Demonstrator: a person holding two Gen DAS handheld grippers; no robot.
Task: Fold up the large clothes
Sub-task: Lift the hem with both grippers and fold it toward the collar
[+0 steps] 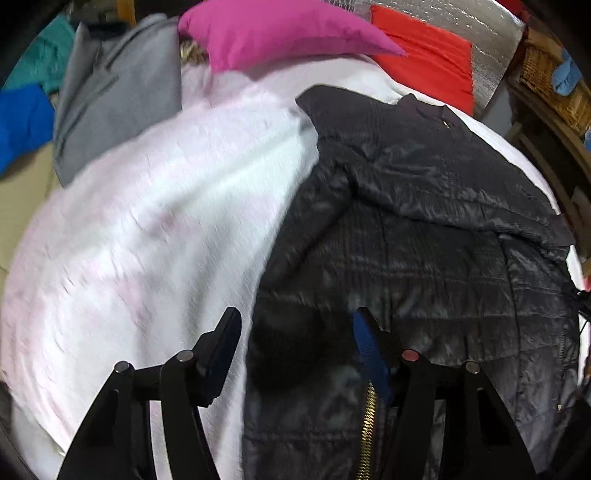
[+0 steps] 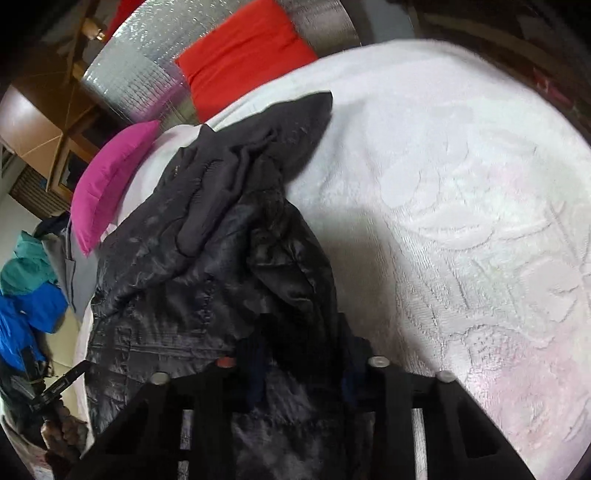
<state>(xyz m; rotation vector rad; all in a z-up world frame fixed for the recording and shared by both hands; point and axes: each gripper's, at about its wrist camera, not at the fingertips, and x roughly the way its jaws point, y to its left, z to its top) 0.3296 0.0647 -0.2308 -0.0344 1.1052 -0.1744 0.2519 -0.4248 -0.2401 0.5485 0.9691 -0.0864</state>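
1. My left gripper (image 1: 297, 338) stood with jaws wide, holding nothing, above the near edge of the black jacket (image 1: 424, 236).
2. The jacket lay spread on the white blanket (image 1: 155, 221), toward its right side in the left view.
3. Only the left view showed the jacket's gold zipper (image 1: 369, 432), running down beside my right finger (image 1: 369, 350) with its blue pad.
4. Only the left view showed the wicker basket (image 1: 550, 81) at the far right.
5. My right gripper (image 2: 303, 369) sat low over the jacket (image 2: 207, 288); dark cloth filled the gap between its fingers. I could not tell whether the jaws were clamped on it.
6. Only the right view showed the jacket's bunched fleece lining (image 2: 258, 144) at the far end, and the blanket's (image 2: 461, 221) embossed pattern.
7. Only the right view showed the brown cabinet (image 2: 40, 125) at the left.
8. Both views showed a pink pillow (image 1: 280, 33) and a red pillow (image 1: 428, 62) at the head of the bed, against silver foil (image 1: 480, 33).
9. A grey garment (image 1: 118, 96), a blue one (image 1: 22, 122) and a teal one (image 1: 44, 55) lay piled left of the blanket.
10. The right gripper's frame hid the jacket's near hem.
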